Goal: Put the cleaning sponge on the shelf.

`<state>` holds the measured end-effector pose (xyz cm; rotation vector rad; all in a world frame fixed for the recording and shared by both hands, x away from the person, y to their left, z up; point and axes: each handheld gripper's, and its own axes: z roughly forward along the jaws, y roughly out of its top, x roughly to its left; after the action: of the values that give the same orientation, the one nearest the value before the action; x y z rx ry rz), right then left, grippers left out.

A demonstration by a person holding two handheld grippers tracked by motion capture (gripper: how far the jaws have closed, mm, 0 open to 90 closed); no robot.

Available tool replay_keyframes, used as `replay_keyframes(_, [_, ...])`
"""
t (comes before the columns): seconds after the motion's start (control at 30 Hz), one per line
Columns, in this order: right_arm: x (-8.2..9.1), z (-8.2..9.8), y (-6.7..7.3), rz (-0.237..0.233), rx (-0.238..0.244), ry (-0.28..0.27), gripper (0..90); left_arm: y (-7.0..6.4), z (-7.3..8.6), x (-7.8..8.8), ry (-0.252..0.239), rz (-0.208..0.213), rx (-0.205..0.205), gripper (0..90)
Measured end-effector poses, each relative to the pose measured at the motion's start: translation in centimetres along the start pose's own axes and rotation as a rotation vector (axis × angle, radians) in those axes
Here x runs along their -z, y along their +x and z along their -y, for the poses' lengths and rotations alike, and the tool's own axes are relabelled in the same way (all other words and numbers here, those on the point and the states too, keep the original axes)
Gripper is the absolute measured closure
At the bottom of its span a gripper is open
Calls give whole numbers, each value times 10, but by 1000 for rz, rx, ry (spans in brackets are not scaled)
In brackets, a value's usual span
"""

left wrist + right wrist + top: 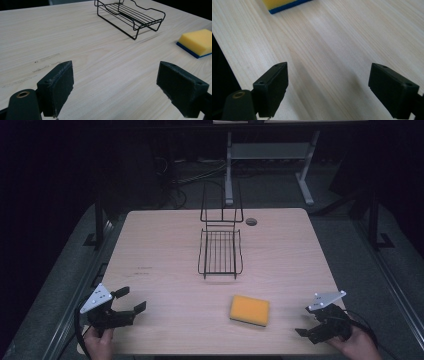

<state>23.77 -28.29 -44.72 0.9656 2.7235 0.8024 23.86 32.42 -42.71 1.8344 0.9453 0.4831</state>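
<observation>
Sponge (pixel 249 310), yellow over a blue base, lies flat on the pale wooden bench (pixel 165 250) toward its near edge, well short of the black wire rack (pixel 220 251) standing mid-bench. At the near left corner the left gripper (pixel 131 300) hovers, fingers spread wide around nothing. Over by the near right corner, the right gripper (pixel 304 321) does likewise, fingers wide apart and empty.

Light wood-grain table (pixel 165 245) occupies the centre of the high view, rounded corners, with a round cable grommet (pixel 251 221) near its far edge. Faint scuff marks (pixel 144 269) toward the left. Grey floor (pixel 345 245) surrounds it. Pale metal desk frame (pixel 270 155) stands at upper centre, tangled cables (pixel 185 172) beside it. Room beyond is dark; the tabletop is evenly lit.
</observation>
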Motion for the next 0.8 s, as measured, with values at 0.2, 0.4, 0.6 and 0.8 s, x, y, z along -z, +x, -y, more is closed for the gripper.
replay_keyframes(0.2, [-2,-11,2,-12,36,17,150,0,-1,-2,2,2,-4,134])
replay_keyframes(0.4, [-7,-25,3,-35,76,36,145,0,-1,-3,4,2,0,134])
replay_keyframes(0.6, [-10,-39,8,-52,108,48,141,-1,-1,-2,1,6,-3,134])
replay_keyframes(0.8, [-15,-51,10,-62,144,59,140,-1,-1,-1,-1,6,-2,134])
